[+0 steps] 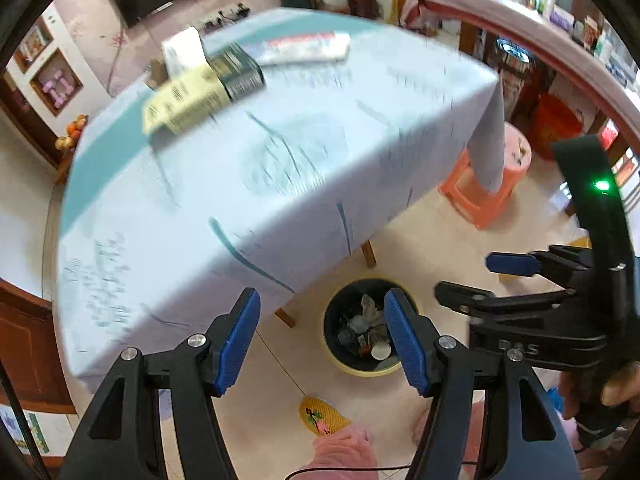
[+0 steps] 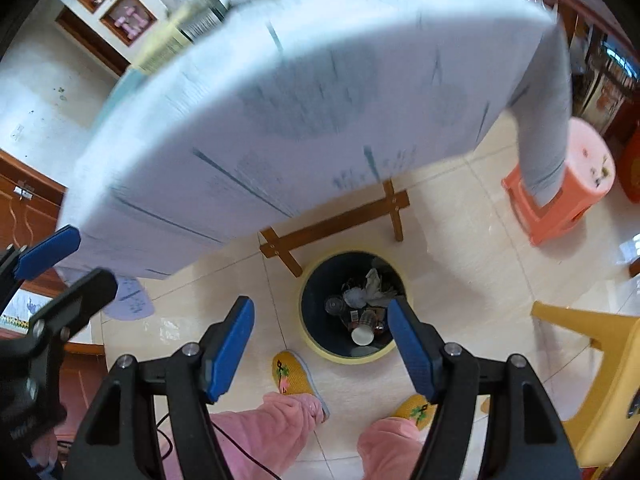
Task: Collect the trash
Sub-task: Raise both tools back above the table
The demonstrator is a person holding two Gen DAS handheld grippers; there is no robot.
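Note:
A dark trash bin with a yellow rim point(image 1: 362, 371) point(image 2: 347, 358) stands on the tiled floor by the table's corner. It holds a white paper cup point(image 1: 381, 351) point(image 2: 362, 335), crumpled paper point(image 2: 374, 284) and other scraps. My left gripper point(image 1: 322, 332) hangs high over it, open, with nothing between its blue pads. My right gripper point(image 2: 322, 328) point(image 1: 480, 280) is beside it above the bin, also open and holding nothing. On the table point(image 1: 280, 200) lie a yellow and dark box point(image 1: 200, 92), a white pack point(image 1: 182, 50) and a flat red and white package point(image 1: 308, 48), all blurred.
A light blue cloth hangs over the table's edges point(image 2: 280, 100), and wooden legs point(image 2: 332, 224) stand close behind the bin. An orange stool point(image 2: 560, 196) is at the right and a yellow chair point(image 2: 600, 360) nearer. The person's pink trouser legs point(image 2: 272, 428) and yellow slippers point(image 2: 292, 376) are below.

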